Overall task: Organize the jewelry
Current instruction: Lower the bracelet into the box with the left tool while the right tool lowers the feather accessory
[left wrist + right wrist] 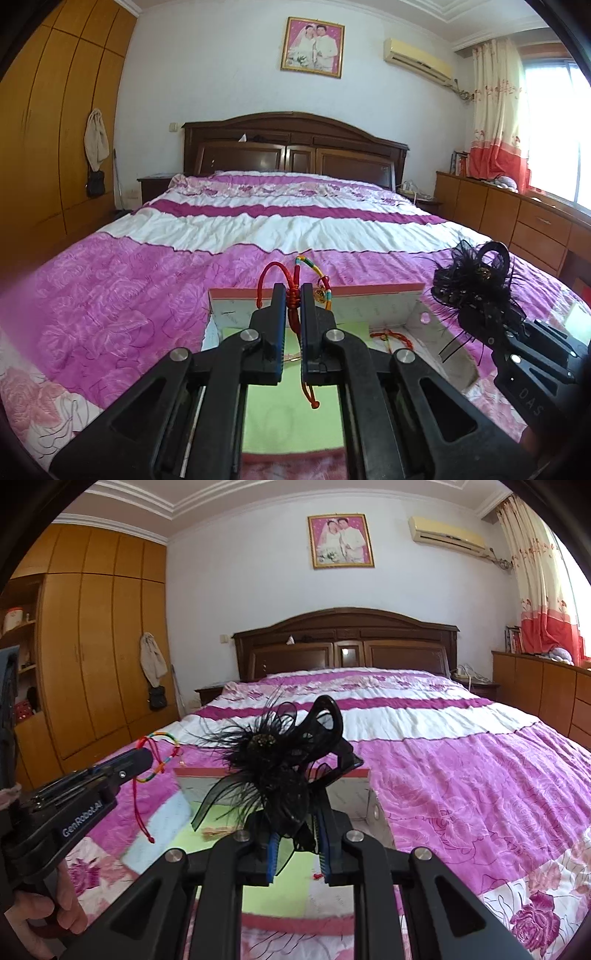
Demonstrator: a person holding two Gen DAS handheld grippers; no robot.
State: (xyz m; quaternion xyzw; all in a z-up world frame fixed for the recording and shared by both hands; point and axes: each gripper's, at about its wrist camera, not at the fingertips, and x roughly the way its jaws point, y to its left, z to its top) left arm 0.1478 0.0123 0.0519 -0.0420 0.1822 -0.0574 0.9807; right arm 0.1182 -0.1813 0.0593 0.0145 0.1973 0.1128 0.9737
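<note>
Above a bed point(258, 221) spread with a pink, white and magenta rose-print quilt, two hand-held grippers carry jewelry over an open cardboard box point(317, 291). The left gripper point(293, 295) is clamped tight on the knotted middle of a red cord bracelet point(273, 273) and a multicoloured braided bracelet point(314, 267); their loops stand upright above the fingertips, a small gold charm hangs beside the right finger, and the red tail ends dangle straight down between the jaws. The right gripper point(295, 834) is closed on the base of a black feathered hair clip point(280, 753), whose long axis runs up and away from the fingers; its gauzy ribbon loops, wispy feathers and beaded centre fan out to the left, while a glossy curved plastic claw arches at the top. The shallow rectangular box has a pink rim and pale walls, with green paper on its floor and another red-and-gold cord piece point(391, 338) lying inside. "GenRobot.AI" reads in white along the side of the left gripper, seen from the right wrist camera, with a hand point(37, 923) on its grip.
</note>
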